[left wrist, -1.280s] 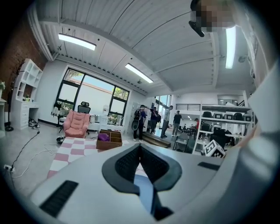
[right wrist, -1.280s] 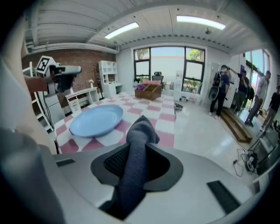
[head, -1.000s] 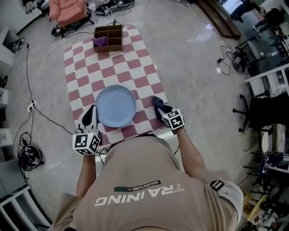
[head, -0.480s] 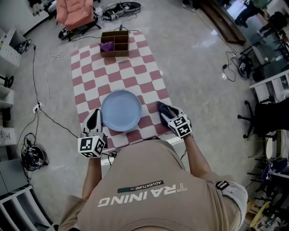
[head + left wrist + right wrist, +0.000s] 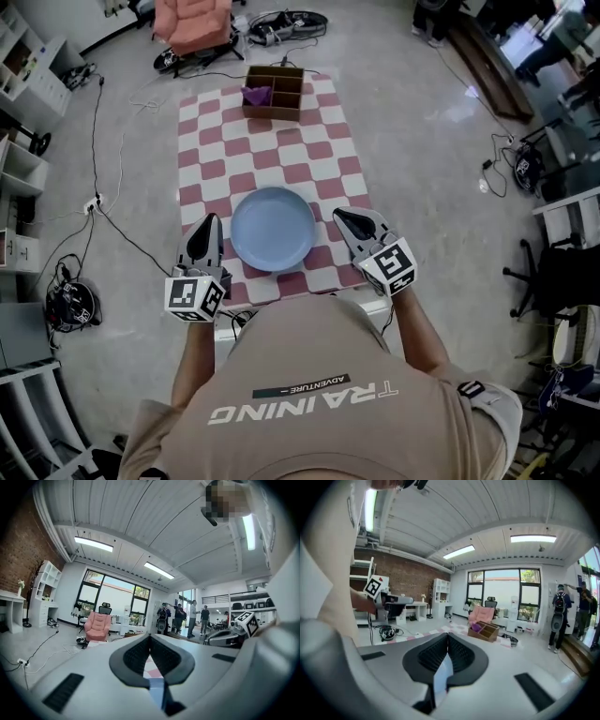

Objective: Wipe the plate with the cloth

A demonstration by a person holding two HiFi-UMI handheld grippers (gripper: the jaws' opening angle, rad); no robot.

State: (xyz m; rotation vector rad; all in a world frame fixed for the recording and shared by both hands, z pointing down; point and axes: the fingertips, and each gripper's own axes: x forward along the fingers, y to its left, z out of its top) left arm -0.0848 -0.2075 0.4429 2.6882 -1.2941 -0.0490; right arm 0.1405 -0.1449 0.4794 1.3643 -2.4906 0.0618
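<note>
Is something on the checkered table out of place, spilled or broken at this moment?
Nothing is spilled or broken. The blue plate lies flat between the left gripper and the right gripper, both shut and empty. Only notable: the purple cloth lies in the wooden box at the far end of the checkered table, not in a gripper.

Table with red-white checkered cover [image 5: 214,178]. Blue plate [image 5: 273,229] lies flat on the cover toward the near end, roughly centered. Wooden divider box [image 5: 281,103] sits at the far edge, well apart from the plate. Grey floor around the table.
</note>
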